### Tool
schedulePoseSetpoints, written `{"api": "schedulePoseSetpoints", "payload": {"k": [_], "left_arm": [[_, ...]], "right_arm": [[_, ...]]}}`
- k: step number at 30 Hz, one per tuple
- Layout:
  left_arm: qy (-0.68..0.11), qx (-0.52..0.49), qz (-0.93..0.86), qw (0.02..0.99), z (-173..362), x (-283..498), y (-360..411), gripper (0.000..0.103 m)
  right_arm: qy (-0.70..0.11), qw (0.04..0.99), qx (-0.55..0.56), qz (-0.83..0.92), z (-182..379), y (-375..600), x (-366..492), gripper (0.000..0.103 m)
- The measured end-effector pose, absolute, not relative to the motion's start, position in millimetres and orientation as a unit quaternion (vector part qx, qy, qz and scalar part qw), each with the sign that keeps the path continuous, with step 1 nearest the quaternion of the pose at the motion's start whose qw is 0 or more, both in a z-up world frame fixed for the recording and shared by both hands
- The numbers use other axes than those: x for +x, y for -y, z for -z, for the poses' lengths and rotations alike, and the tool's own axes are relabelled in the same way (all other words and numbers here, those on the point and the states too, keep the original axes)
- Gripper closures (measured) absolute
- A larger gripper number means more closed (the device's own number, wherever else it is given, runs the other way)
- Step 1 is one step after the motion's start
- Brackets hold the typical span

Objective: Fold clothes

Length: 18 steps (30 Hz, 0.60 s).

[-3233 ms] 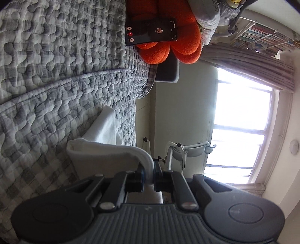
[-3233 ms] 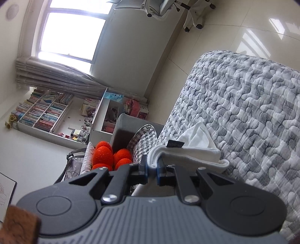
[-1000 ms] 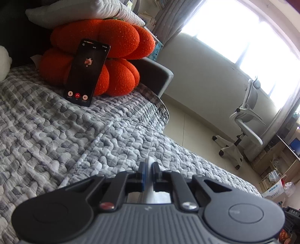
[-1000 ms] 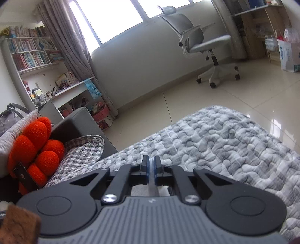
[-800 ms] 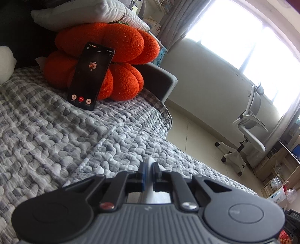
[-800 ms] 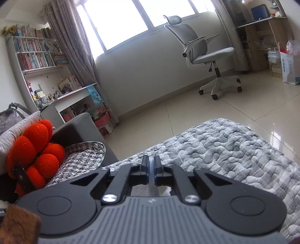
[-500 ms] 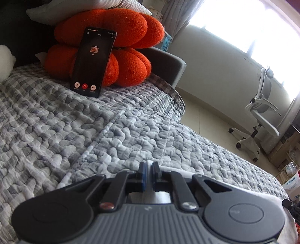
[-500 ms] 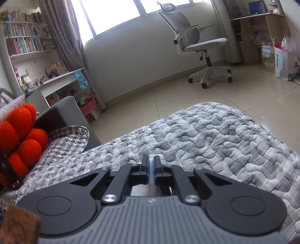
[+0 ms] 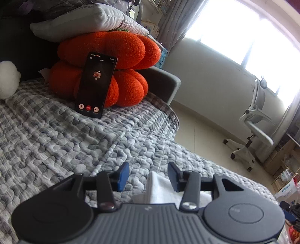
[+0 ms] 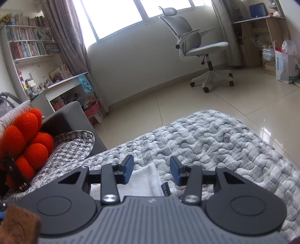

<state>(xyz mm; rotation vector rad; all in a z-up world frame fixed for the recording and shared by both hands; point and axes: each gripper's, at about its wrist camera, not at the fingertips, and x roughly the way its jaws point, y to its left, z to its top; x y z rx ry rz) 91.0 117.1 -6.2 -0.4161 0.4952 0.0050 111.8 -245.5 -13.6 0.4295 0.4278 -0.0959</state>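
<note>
A bedroom with a pale tiled floor [image 10: 243, 97] and a bright window [image 10: 116, 16] frames a bed covered by a grey-and-white quilt [image 9: 56, 142], which fills the lower half of both views. In the left wrist view, an orange cushion [image 9: 120, 48] sits at 11 o'clock with a grey pillow [image 9: 90, 20] on top of it, and a phone [image 9: 95, 84] leans upright against the cushion, its lower edge on the quilt and its dark screen lit with small icons. A white office chair [image 9: 255, 122] stands on the floor at 3 o'clock. The left tool [image 9: 148, 175] has its two blue-padded fingers spread wide apart, holding nothing; between them, low in the gap and nearer the right finger, lies a folded white cloth [image 9: 161, 189] resting on the quilt, partly hidden by the tool's body. In the right wrist view, the right tool [image 10: 151, 171] is likewise spread open and empty. The same white cloth [image 10: 142, 183] lies on the quilt below and between its fingers, closer to the left one, with a small dark label [image 10: 166, 188] showing at the cloth's right edge. I cannot tell whether either finger touches the fabric. The orange cushion appears again at 9 o'clock, a bookshelf [image 10: 28, 45] at 10 o'clock, the office chair at 1 o'clock, and a white paper bag [image 10: 286, 65] at 2 o'clock.
</note>
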Motion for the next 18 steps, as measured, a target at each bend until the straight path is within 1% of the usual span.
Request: {"api": "schedulePoseSetpoints", "payload": {"k": [4,5,6,8,11,16,17,18], "left_arm": [[-0.242,-0.21,0.06,0.945,-4,80,-114,0.06],[-0.243,-0.205,0.078,0.945,-5,77,-111,0.063],[-0.246,-0.195,0.096,0.945,-5,76,-105,0.065],[-0.256,-0.171,0.132,0.942,-4,73,-93,0.065],[-0.289,-0.126,0.179,0.932,5,76,-73,0.066],[-0.337,-0.054,0.199,0.919,28,80,-55,0.067],[-0.338,-0.047,0.199,0.919,29,80,-56,0.071],[-0.339,-0.046,0.199,0.918,29,79,-60,0.072]], "right_arm": [[-0.217,0.958,0.189,0.01,3,230,102,0.056],[-0.222,0.959,0.177,0.0,2,223,100,0.056],[-0.228,0.96,0.165,-0.011,2,216,98,0.056],[-0.238,0.96,0.142,-0.034,2,202,96,0.056],[-0.255,0.959,0.104,-0.064,6,182,93,0.056],[-0.295,0.95,0.042,-0.097,24,158,93,0.056],[-0.299,0.949,0.029,-0.098,27,157,93,0.056],[-0.301,0.948,0.015,-0.099,30,158,92,0.056]]}}
